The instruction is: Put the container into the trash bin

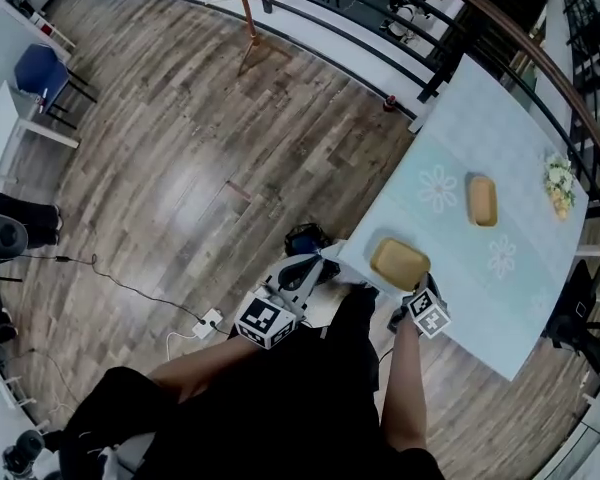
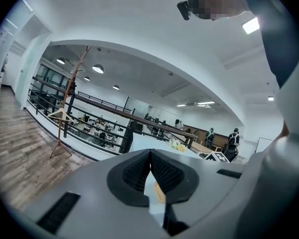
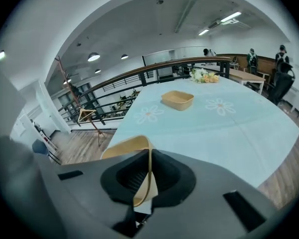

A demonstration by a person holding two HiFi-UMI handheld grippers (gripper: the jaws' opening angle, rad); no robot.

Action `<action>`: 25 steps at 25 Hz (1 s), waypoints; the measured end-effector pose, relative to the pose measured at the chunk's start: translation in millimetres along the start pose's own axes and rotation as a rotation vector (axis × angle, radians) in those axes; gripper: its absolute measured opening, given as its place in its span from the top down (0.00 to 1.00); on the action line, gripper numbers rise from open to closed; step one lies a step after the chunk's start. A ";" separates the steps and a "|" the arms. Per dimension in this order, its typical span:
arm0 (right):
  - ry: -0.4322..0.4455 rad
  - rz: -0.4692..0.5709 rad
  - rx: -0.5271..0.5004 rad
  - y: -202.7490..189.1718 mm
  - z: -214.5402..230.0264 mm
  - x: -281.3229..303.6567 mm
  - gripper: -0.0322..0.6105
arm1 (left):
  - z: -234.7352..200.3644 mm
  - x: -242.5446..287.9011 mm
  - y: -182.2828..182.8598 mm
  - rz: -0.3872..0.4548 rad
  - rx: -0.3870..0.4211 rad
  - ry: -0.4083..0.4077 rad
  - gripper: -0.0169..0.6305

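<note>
- Left gripper (image 2: 150, 153): we log its jaws pressed together at the tips with nothing between them, just beside the table's near corner
- Container (image 1: 399, 263): tan and shallow, at the near corner of the pale blue table (image 1: 450, 118)
- Right gripper (image 3: 149, 156): we note its jaws pinching the container's near wall
- Second container (image 1: 482, 200): same tan, on the table, well apart from the first
- Flowers (image 1: 558, 182): at the table's right edge
</note>
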State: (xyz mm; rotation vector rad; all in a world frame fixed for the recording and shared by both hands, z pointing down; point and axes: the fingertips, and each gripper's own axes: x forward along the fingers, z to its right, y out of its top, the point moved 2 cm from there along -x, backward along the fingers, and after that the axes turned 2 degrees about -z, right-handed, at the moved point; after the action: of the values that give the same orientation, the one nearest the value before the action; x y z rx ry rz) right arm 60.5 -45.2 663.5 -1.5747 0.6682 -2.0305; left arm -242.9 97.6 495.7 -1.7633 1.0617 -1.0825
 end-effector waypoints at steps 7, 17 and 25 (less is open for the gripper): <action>0.038 0.039 0.139 -10.7 -36.3 -31.0 0.88 | -18.6 -38.0 13.5 0.000 -0.001 -0.006 0.95; 0.131 0.085 0.080 -13.4 -54.5 -62.6 0.88 | 6.1 -41.5 9.1 -0.012 0.011 0.002 0.95; 0.213 0.047 0.145 -48.2 -49.7 -67.4 0.88 | 33.9 -37.4 12.7 -0.031 0.061 0.021 0.95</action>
State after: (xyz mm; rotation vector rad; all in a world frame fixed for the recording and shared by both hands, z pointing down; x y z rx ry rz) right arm 23.4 39.0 633.8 -1.2613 0.6128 -2.1783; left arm -225.2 134.5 463.5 -1.7282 1.0062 -1.1425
